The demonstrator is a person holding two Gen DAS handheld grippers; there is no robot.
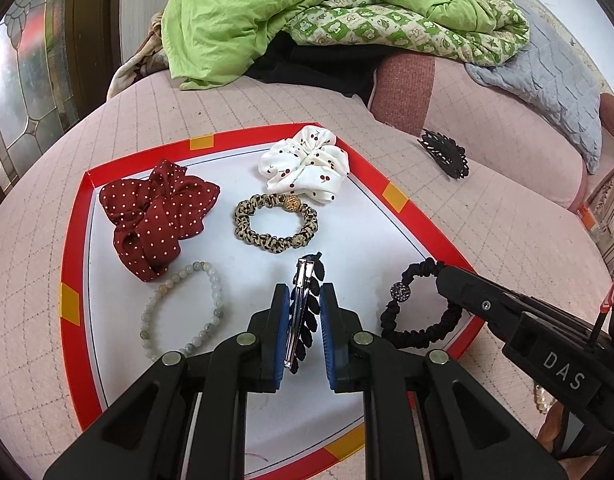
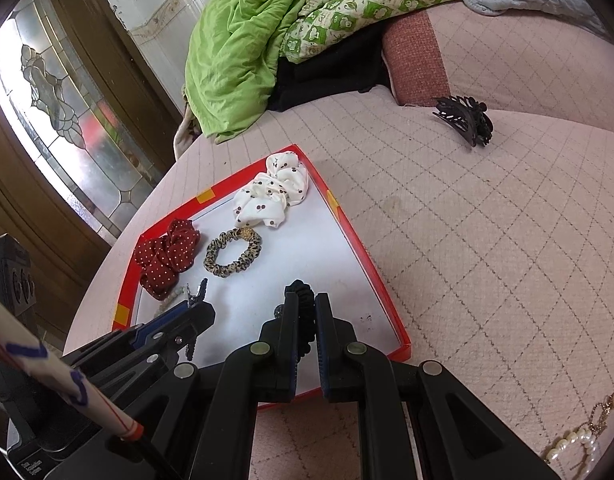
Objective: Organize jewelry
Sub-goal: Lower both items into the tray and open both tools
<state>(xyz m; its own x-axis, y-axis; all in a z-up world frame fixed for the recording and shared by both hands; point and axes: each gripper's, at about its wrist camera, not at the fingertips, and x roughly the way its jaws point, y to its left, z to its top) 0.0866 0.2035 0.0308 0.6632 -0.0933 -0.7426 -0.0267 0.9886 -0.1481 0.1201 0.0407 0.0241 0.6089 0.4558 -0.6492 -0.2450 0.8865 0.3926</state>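
Left gripper (image 1: 303, 322): my jaws are narrow, clamped on the leaf hair clip (image 1: 301, 312), metal side up, over the tray's white floor.
Right gripper (image 2: 307, 320): I have it pinched on the black scrunchie (image 2: 301, 292) near the tray's right wall.
Tray (image 1: 73, 240): red rim, resting on the pink quilted cushion (image 1: 467, 220).
In the tray: red dotted scrunchie (image 1: 155, 216), leopard hair tie (image 1: 276, 222), white cherry scrunchie (image 1: 307, 164), jade bead bracelet (image 1: 183, 312).
Outside: black claw clip (image 1: 445, 154) on the cushion; pearl strand (image 2: 575, 446), I think a necklace.
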